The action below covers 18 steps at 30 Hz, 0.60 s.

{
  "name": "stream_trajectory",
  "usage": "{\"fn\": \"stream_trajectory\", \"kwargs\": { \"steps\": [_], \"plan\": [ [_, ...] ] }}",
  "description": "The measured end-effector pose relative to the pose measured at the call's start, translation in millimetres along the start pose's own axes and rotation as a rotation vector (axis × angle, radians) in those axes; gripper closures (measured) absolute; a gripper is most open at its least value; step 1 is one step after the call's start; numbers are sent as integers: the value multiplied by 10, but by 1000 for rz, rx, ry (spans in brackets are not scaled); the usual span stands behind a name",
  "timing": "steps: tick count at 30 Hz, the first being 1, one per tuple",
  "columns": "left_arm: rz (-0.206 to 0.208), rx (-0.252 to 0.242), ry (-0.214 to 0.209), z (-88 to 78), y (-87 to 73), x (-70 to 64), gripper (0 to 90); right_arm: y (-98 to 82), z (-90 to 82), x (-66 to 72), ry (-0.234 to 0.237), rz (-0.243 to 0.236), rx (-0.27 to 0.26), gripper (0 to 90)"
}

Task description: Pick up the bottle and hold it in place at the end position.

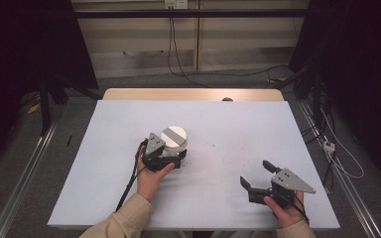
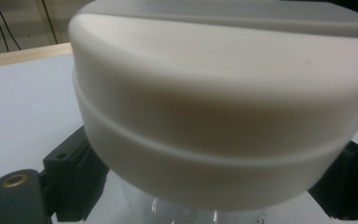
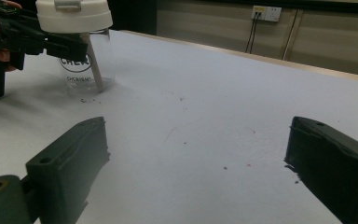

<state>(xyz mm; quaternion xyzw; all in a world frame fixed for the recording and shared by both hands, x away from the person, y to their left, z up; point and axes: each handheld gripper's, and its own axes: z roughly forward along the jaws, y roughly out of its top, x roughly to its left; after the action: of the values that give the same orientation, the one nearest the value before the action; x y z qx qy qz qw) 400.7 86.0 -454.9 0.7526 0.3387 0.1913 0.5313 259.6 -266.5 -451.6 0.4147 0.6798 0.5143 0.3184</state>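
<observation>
The left gripper (image 1: 171, 157) sits clamped around the upright clear plastic cup with the white round lid (image 1: 174, 137), while the right gripper (image 1: 259, 174) waits with jaws apart, well off to the side.

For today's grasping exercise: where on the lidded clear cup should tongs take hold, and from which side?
Grip the clear body just under the white lid, coming in level from the person's side, as the left tongs do. The cup stands upright, and the lid is wider than the body, so its overhang would likely stop the cup slipping down. The lid's broad, rounded wall looks harder to span.
</observation>
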Motion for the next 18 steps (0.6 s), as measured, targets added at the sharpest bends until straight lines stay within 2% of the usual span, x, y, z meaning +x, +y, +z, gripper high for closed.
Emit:
{"fn": "stream_trajectory", "kwargs": {
  "steps": [3,18],
  "plan": [
    [14,0,5,7,8,-10,116,2,-3,1,1,-1,0,52],
    [23,-15,16,57,17,-7,152,3,-6,-10,2,3,-2,51]
  ]
}}
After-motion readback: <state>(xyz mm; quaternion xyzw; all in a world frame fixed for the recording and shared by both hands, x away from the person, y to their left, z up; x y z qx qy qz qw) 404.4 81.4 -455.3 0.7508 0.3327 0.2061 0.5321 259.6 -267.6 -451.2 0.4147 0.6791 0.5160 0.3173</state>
